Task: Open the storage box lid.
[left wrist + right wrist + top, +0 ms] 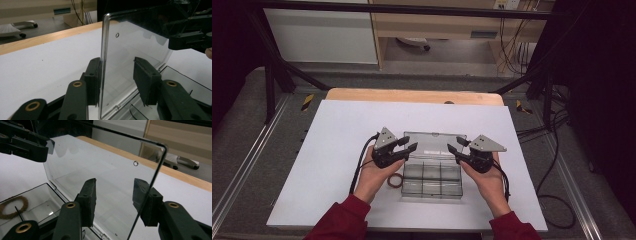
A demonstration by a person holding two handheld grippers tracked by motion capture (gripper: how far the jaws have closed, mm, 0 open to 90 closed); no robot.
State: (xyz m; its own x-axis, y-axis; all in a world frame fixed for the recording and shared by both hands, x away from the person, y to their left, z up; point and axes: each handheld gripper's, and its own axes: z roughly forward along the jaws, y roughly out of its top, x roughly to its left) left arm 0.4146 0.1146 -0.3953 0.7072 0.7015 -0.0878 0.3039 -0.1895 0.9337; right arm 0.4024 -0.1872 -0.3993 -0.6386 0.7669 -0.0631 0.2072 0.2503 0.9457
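Fingers, left gripper (410, 145): straddling the left edge of the raised clear lid (433, 145); in the left gripper view one pad (93, 80) is lying against the lid's outer face while the other is standing off the inner face, so released, not yet pinching.
Fingers, right gripper (454, 145): straddling the lid's right edge; in the right gripper view the lid edge is sitting just beside the outer pad (144, 201), the inner pad apart from the plastic. Cannot tell whether it is touching; reading it as unclenched.
Lid: standing near upright on its hinge at the far side of the box, tilting slightly, a small round hole (117, 35) near its top edge.
Clear compartment box (432, 180): resting on the white sheet (337, 150) near the table's middle, compartments on the near side, between the two hands.
Brown ring (396, 181): lying on the sheet just beside the box's near-left corner, by the left hand (374, 175).
Step in hand (judgement): both grippers are taking hold of the lid by its two side edges, either to swing it shut or to lay it fully back; direction not readable.
Next move calls for (judgement): closing both pairs of pads evenly on the thin plastic, then rotating both hands together about the hinge line, so the lid is not twisting or slipping out.
Risk (judgement): uneven grip is likely to flex the lid or drag the light box across the sheet.
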